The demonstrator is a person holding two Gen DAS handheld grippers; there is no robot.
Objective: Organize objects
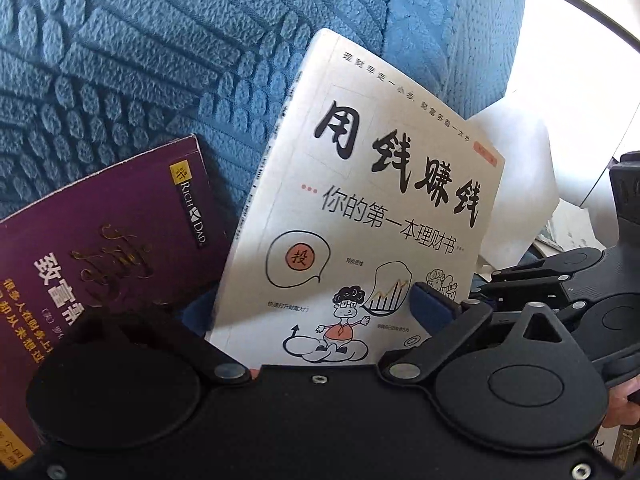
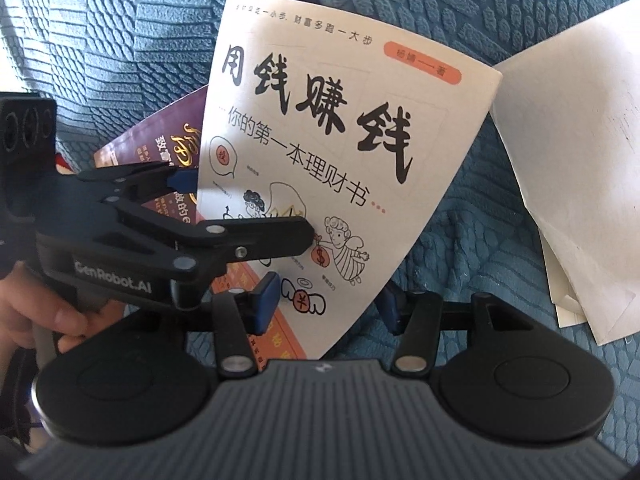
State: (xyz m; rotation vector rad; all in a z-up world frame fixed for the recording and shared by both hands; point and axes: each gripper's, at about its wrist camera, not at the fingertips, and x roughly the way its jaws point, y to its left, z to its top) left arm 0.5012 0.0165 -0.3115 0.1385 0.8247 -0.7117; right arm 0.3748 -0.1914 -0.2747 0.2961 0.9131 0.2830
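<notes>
White book (image 2: 320,152) lying tilted on blue textured cushion (image 2: 120,40), overlapping purple book (image 1: 108,232) beside its spine; loose paper (image 2: 568,160) near its opposite edge. Left tool (image 2: 240,208) spreading wide across its lower corner; right tool (image 2: 328,300) half-spread, straddling its bottom edge, grip unclear.

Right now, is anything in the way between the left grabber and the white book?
Nothing visible is in the way. The left gripper is open and straddles the near part of the white book. The purple book lies beside it, partly under its left edge, on the blue sofa cover.
</notes>
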